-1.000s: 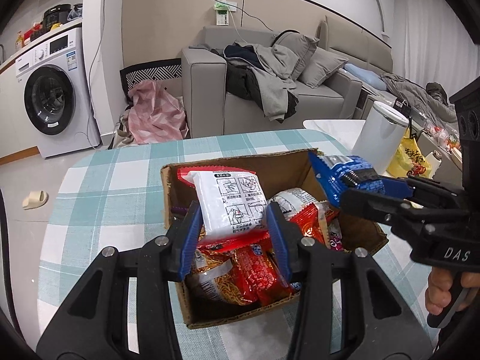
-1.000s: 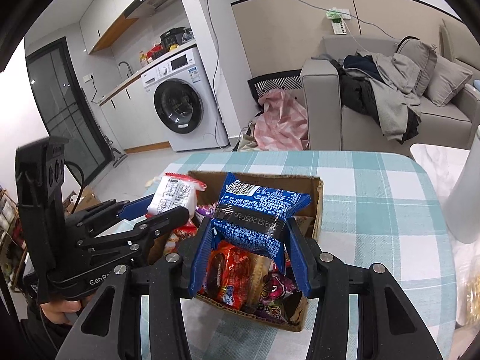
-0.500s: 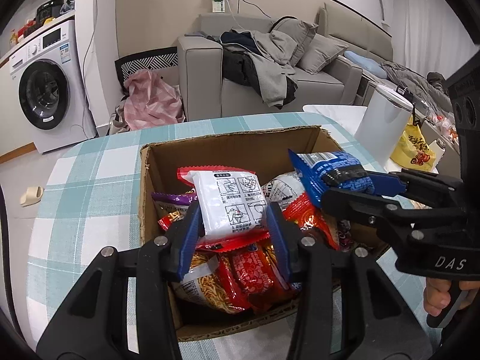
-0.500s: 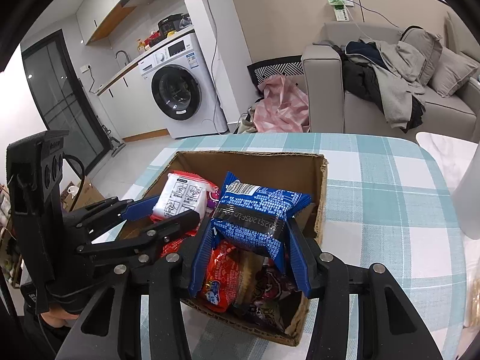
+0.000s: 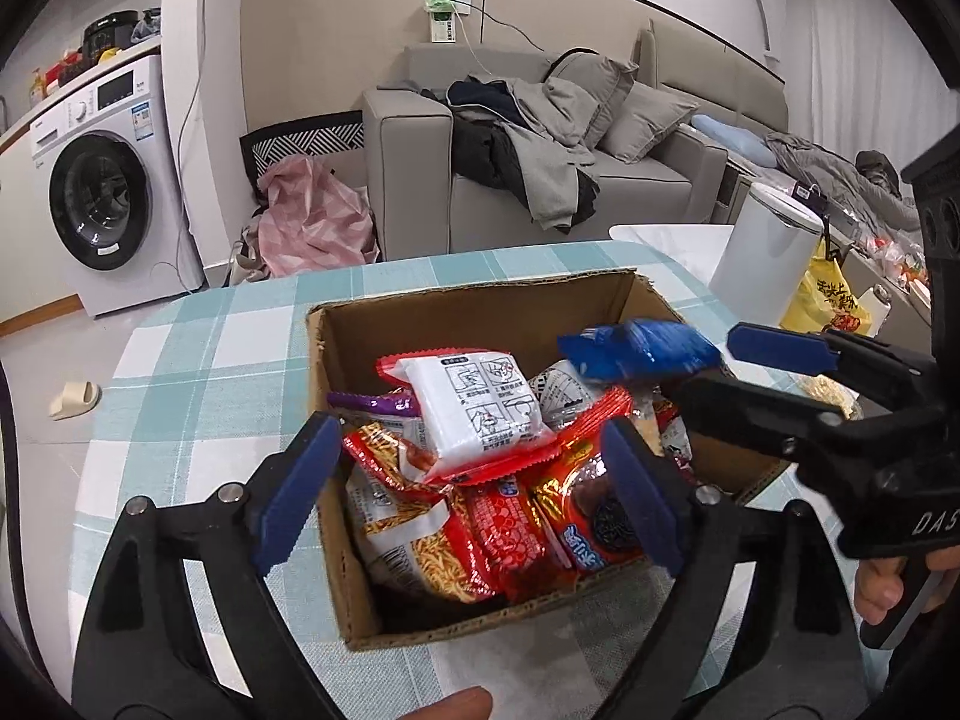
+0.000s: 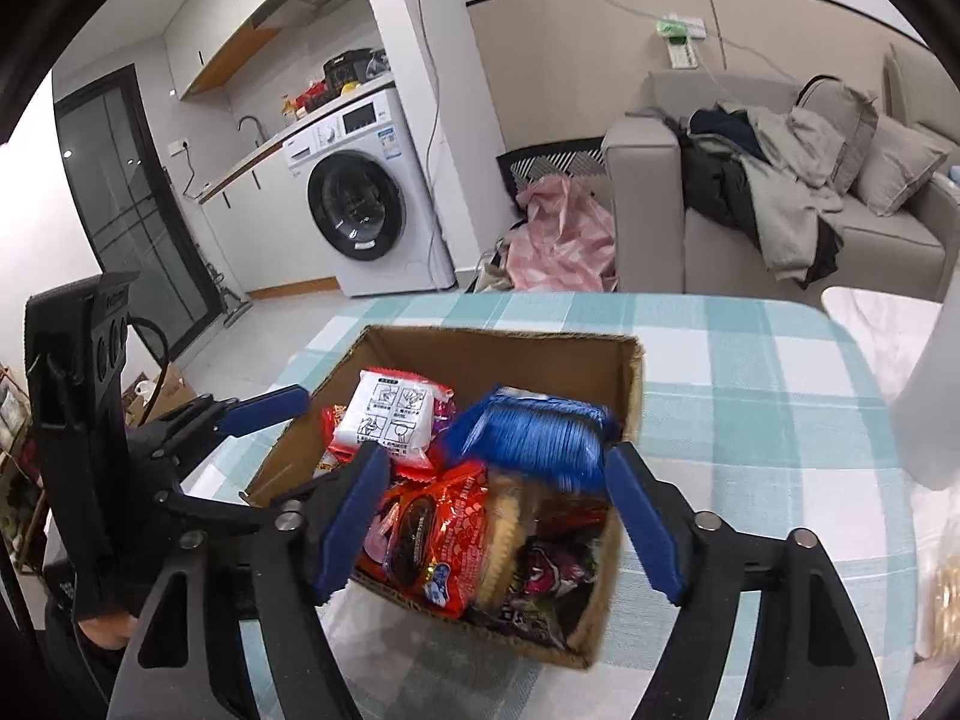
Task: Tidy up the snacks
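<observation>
Your left gripper [image 5: 468, 480] had just sprung apart, white-and-red packet [image 5: 474, 414] released, lying atop snacks at left of cardboard box [image 5: 480, 312]. Red noodle bags [image 5: 420, 516] filled near side. Your right gripper [image 6: 498, 510] also just opened; blue packet [image 6: 534, 438], blurred, loose over box's right. Box sat on checked tablecloth [image 5: 198, 348]; white bin [image 5: 762, 246] far right.

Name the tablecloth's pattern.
Teal-and-white check on the tablecloth; clearest in the right wrist view.

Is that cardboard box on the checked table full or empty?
Full: the open cardboard box is heaped with snack packets, a white packet and blue packet on top.
</observation>
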A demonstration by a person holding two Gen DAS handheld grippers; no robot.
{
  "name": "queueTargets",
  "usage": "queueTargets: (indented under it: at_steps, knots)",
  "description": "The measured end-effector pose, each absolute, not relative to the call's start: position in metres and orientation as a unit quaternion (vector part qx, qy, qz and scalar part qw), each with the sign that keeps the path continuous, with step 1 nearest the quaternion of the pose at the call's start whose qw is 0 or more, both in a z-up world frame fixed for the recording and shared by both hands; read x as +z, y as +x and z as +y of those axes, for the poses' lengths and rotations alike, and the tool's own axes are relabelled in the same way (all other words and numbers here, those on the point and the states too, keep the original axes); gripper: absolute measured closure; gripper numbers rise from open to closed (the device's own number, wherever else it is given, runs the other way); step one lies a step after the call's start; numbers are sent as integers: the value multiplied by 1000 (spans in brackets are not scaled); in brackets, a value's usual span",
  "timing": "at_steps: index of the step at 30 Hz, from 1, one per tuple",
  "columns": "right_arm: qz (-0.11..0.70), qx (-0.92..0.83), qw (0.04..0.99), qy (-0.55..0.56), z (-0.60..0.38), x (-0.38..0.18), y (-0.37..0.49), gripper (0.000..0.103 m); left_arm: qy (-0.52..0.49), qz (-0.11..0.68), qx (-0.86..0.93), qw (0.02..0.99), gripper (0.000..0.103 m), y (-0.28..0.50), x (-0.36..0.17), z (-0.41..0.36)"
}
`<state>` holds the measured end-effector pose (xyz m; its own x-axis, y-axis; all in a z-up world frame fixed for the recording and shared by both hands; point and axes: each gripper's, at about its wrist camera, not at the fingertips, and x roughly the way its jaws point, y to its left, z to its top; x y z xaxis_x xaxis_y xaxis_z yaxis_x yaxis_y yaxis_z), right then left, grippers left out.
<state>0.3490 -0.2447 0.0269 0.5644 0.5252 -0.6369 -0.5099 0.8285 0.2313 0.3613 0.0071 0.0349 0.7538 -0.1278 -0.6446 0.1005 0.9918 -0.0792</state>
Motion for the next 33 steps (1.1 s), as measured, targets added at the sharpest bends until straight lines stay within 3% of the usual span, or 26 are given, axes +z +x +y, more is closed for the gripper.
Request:
queueTargets:
  at_steps: [3,5,9,21,33]
  knots:
    - [356,289,888,12,-252,34,341,11,-30,344,-61,937,11,352,40,13]
    - [350,288,891,15,-256,38,333,8,-35,336,-59,939,1,343,44,17]
    - [343,287,894,12,-261,41,320,0,-43,318,-62,945,1,319,54,24]
    - [251,307,918,6,-277,44,255,0,-50,257,-47,964,1,241,69,38]
    - [200,304,931,19,-301,22,214,0,-36,235,-30,971,1,196,40,37]
